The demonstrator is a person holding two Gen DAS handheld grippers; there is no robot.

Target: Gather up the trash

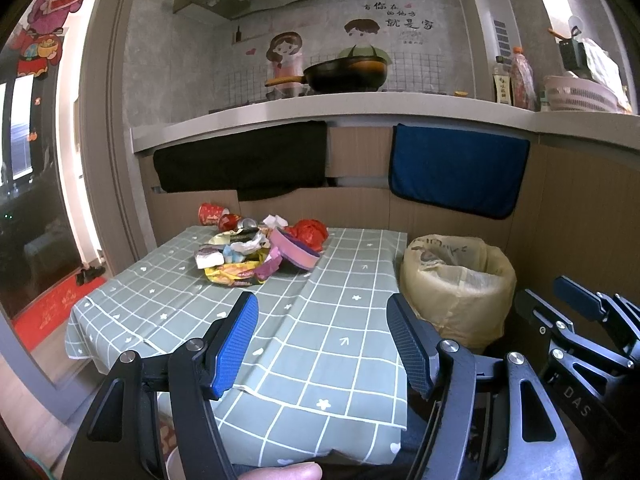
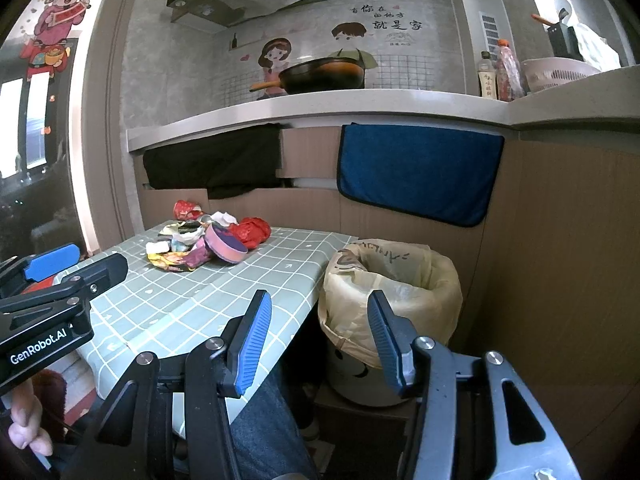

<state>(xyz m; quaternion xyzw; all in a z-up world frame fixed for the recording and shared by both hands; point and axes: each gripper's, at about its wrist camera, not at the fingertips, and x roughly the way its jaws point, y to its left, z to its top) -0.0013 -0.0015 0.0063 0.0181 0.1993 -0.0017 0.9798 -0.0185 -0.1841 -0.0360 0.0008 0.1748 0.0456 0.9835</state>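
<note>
While the trash pile (image 1: pixel 256 250) sits whole on the worktop (image 1: pixel 320 320) well ahead of my left gripper (image 1: pixel 322 344) and right gripper (image 2: pixel 320 338), both jaws spread and empty, I log collection as unstarted, the lined bin (image 2: pixel 390 292) just beyond the right jaws.

Trash heap sitting at the far end of the table (image 1: pixel 320 340), bin standing off the table's right side.

I am holding the left gripper (image 1: pixel 322 344) over the table's near end and the right gripper (image 2: pixel 320 340) beside it to the right, past the table's near right corner, both with jaws spread and nothing between them. The trash pile (image 1: pixel 256 248) is lying on the table's far left part, with a round box (image 1: pixel 296 250) leaning at its right edge. The lined bin (image 2: pixel 392 292) is standing on the floor just beside the table's right edge. Behind the table a counter (image 1: pixel 360 108) is running across, a pan (image 1: pixel 340 74) sitting on it.
</note>
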